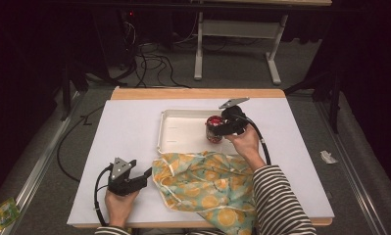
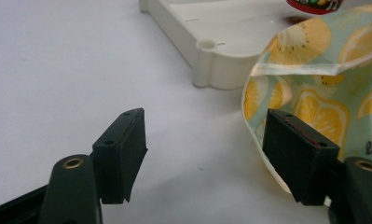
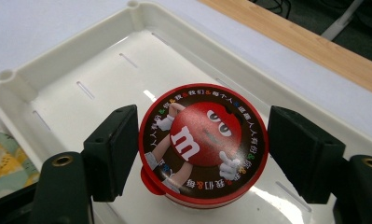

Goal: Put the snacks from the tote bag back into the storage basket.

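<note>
A round red-lidded candy tub printed with a cartoon character stands in the right part of a shallow cream plastic tray at the far middle of the white-covered table. The right gripper, held by a hand in a striped sleeve, brackets the tub, its jaws spread; the left jaw is at the lid's rim, the right one stands a little clear. Near the front edge, the left gripper rests with jaws wide apart (nothing between them), just beside the left edge of a lemon-print fabric bag lying near the tray.
</note>
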Available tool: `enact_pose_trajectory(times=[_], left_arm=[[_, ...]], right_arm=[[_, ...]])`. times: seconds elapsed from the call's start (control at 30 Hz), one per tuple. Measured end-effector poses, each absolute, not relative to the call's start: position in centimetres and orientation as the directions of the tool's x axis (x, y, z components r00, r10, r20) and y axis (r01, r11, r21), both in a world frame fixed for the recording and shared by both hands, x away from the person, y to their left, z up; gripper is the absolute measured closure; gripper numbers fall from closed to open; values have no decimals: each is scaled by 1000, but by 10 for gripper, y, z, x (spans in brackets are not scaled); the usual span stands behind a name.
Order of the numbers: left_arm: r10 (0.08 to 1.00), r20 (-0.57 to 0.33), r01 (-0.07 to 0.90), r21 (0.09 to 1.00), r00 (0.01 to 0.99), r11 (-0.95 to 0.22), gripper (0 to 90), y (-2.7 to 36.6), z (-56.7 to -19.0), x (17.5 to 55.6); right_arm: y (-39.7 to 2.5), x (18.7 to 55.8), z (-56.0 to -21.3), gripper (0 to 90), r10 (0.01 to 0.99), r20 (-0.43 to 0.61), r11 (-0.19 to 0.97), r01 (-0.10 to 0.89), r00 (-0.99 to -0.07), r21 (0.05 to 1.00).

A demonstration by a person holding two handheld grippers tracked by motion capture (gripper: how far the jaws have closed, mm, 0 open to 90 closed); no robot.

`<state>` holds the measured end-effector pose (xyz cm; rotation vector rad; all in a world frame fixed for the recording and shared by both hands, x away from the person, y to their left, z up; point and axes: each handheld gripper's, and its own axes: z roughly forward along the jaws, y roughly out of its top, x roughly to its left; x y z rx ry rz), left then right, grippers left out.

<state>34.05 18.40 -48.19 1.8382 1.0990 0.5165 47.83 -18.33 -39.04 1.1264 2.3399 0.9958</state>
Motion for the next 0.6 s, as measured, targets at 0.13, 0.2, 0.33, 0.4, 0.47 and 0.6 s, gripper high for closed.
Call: enact_pose_trajectory(times=[0.13,0.2,0.33,0.4,0.47,0.6], left_arm=[[851,-82,479,852,518,-210,305,183,-483,341],[852,-76,480,850,519,-216,306,182,-483,341],[852,-71,483,847,518,-223,306,181,-483,341],[853,-68,484,845,518,-226,307,181,-483,341],[854,-67,486,844,516,-227,307,181,-484,341],[853,-63,482,845,518,-231,306,180,-484,341]], right_arm=[[-179,484,-399,274,795,-15,431,548,-606,717],[-177,486,-402,274,797,-8,429,557,-603,711],[-174,489,-406,273,805,-16,430,565,-593,704],[-174,490,-407,273,806,-17,431,566,-592,703],[-175,490,-409,273,807,-18,433,570,-590,698],[-177,491,-409,273,814,-13,421,574,-581,702]])
